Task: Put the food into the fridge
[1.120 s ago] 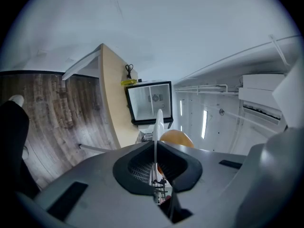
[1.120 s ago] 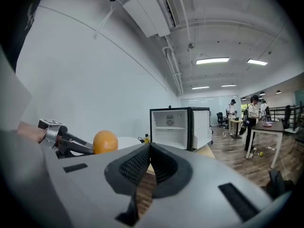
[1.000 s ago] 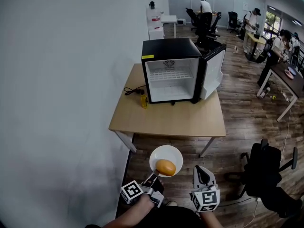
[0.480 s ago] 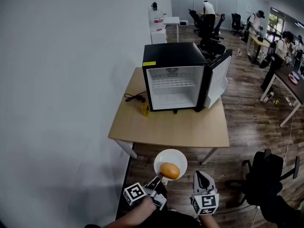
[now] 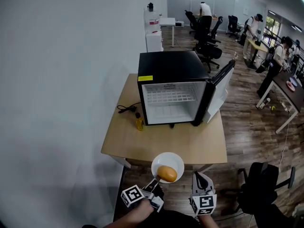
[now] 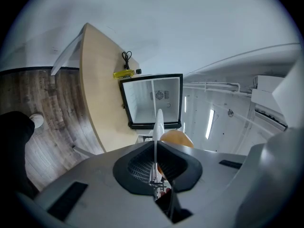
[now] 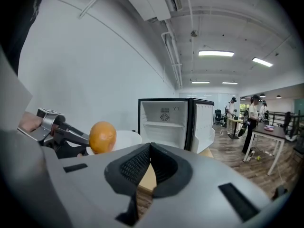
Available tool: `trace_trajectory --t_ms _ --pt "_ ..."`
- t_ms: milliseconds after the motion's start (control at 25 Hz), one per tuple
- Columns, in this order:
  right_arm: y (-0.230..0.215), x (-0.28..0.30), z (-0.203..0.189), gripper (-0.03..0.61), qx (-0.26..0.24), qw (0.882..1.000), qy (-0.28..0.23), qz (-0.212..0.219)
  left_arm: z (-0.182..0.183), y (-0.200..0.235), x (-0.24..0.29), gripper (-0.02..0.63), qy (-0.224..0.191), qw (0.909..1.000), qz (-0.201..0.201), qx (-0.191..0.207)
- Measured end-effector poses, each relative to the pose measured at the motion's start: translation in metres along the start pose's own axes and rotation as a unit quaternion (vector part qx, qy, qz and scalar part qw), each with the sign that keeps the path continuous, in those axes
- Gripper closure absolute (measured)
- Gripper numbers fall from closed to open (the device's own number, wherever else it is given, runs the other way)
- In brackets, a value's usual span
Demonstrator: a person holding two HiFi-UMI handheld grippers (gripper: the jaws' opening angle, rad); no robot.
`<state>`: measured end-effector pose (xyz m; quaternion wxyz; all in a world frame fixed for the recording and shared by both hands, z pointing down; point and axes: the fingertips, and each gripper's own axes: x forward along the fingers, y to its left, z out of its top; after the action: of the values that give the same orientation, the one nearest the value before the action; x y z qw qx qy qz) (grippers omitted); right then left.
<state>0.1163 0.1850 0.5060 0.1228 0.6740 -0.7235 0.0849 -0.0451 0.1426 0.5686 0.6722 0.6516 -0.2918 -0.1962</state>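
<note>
One oval food (image 5: 166,173), long axis left-right (plate (image 5: 174,159) in left gripper (image 5: 155,181)).

Fridge (image 5: 173,87) on table (image 5: 161,144), bottle (image 5: 139,123) to its L; food (image 5: 166,174) on plate (image 5: 169,158).

Head cam sits high and looks steeply down, so the whole surface (image 5: 142,141) and open fridge (image 5: 171,87) show from above, with the left tool (image 5: 154,181) and right tool (image 5: 200,178) at the bottom edge. Left tool cam is rolled on its side, right tool cam sits level; both look along their own jaws toward that same fridge front, well away. Right cam also catches the left tool at its left.
</note>
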Motion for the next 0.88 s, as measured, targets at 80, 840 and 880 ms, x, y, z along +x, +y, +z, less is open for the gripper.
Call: trace_trajectory --t_ms 80,840,880 --pt "-0.002 0.021 0.010 0.518 -0.014 1.000 -0.001 -0.001 0.015 -0.004 0.017 0.592 0.005 1.0000 -0.004 0.002" --pt "-0.015 0.172 0.046 0.518 0.011 1.000 -0.002 -0.023 0.129 -0.003 0.113 0.592 0.040 0.9992 -0.002 0.001" --pt "-0.015 0.177 0.047 0.518 0.010 1.000 -0.001 -0.023 0.134 -0.003 0.117 0.592 0.039 0.9992 -0.007 0.001"
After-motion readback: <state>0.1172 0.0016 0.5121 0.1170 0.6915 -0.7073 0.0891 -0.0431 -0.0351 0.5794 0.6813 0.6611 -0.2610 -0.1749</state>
